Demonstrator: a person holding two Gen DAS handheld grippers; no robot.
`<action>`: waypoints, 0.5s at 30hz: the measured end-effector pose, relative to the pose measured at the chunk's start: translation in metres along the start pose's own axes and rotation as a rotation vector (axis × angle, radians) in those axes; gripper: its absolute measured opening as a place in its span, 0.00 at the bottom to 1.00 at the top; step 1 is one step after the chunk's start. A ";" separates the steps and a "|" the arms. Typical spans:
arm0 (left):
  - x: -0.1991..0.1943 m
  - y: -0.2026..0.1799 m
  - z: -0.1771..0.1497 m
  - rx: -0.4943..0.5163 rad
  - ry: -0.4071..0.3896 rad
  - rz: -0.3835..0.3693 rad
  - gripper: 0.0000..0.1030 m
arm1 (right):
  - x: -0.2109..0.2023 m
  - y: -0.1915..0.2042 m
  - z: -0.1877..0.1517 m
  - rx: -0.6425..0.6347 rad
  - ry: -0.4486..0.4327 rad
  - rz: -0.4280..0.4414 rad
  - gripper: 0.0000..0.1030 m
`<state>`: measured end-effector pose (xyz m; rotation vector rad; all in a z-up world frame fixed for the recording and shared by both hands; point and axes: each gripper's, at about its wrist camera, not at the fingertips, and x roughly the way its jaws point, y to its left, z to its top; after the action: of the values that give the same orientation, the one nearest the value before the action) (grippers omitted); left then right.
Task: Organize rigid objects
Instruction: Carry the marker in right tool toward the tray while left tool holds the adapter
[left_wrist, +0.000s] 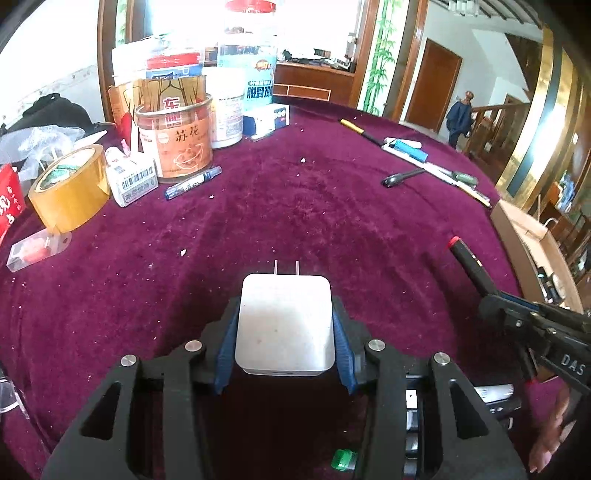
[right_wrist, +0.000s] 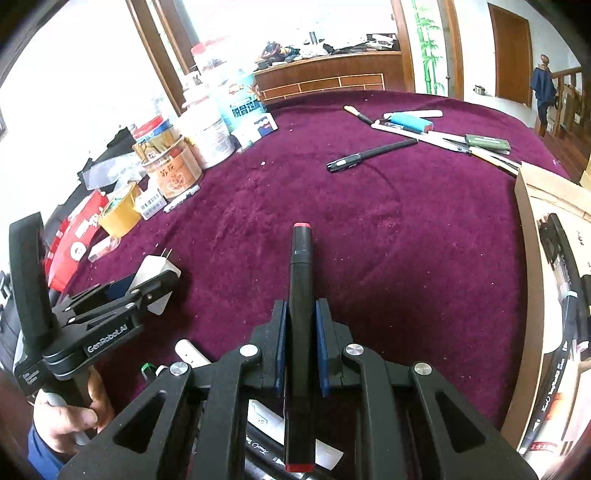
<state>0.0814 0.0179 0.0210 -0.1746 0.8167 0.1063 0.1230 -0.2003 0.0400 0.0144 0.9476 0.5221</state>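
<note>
My left gripper (left_wrist: 284, 317) is shut on a white plug adapter (left_wrist: 285, 321), its two prongs pointing away over the purple tablecloth (left_wrist: 295, 206). The same adapter (right_wrist: 157, 271) shows at the left of the right wrist view, clamped in the left gripper (right_wrist: 155, 286). My right gripper (right_wrist: 300, 325) is shut on a black marker with red ends (right_wrist: 301, 295), held lengthwise between the blue pads. That marker (left_wrist: 467, 260) sticks up at the right of the left wrist view. A black pen (right_wrist: 369, 155) lies further out on the cloth.
Tins, jars and boxes (left_wrist: 192, 122) crowd the far left, with a roll of tape (left_wrist: 70, 188) and a blue pen (left_wrist: 194, 182). Pens and a blue-white object (right_wrist: 410, 123) lie at the far right. A cardboard box (right_wrist: 554, 295) with pens stands at the right edge.
</note>
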 end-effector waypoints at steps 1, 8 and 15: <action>0.000 0.000 0.000 0.002 -0.002 0.000 0.42 | 0.000 -0.001 0.000 0.002 0.000 0.003 0.12; -0.004 -0.004 0.000 0.006 -0.018 -0.019 0.42 | -0.001 -0.003 0.001 0.014 0.000 0.017 0.12; -0.010 -0.008 0.000 0.016 -0.034 -0.055 0.42 | -0.004 -0.004 0.002 0.032 -0.008 0.038 0.12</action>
<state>0.0762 0.0094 0.0296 -0.1797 0.7784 0.0512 0.1245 -0.2051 0.0429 0.0631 0.9497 0.5411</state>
